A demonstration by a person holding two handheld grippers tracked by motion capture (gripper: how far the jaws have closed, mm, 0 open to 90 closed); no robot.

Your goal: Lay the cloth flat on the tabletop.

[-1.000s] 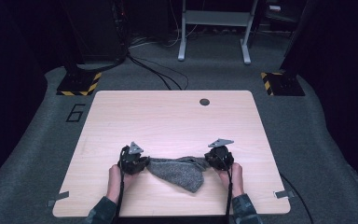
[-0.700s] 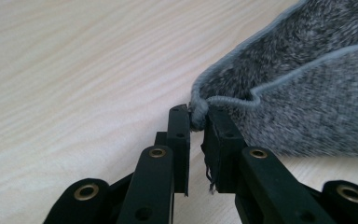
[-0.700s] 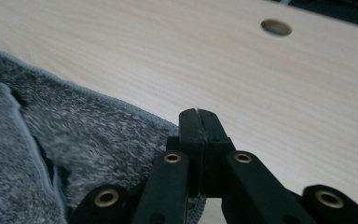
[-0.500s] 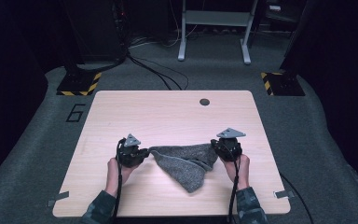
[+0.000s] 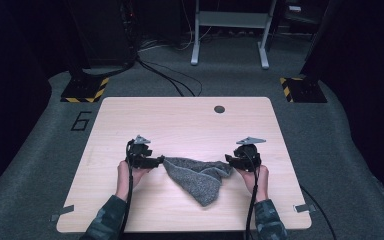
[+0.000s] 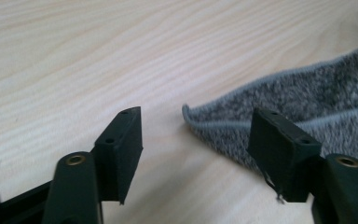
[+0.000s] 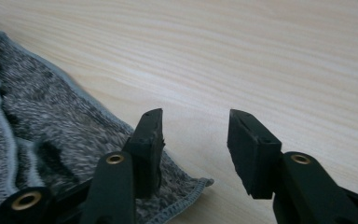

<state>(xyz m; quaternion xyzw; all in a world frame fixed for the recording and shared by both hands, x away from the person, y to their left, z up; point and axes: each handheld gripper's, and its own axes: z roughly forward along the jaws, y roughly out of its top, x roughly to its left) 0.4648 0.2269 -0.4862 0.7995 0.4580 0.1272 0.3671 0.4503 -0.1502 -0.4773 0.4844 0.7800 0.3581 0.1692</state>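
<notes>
A grey knitted cloth [image 5: 200,177] lies crumpled on the wooden table [image 5: 180,120], stretched between the two grippers. The left gripper [image 5: 159,161] sits at the cloth's left end. In the left gripper view this gripper [image 6: 200,140] has just been opening; the cloth's [image 6: 317,107] corner lies on the table between the jaws, and neither pad presses it. The right gripper [image 5: 228,160] sits at the cloth's right end. In the right gripper view that gripper [image 7: 196,144] has just been opening too, with bare table in the gap. The cloth's [image 7: 42,121] hemmed corner lies under its left jaw.
A round dark hole [image 5: 219,109] marks the table's far side. Tape strips [image 5: 62,214] sit near its front corners. On the floor behind stand yellow-and-black striped bases [image 5: 85,90], cables and a white metal frame [image 5: 230,30].
Both hands have drawn apart, the right one farther right, pulling the cloth wider across the table. The cloth now lies flatter between them.
</notes>
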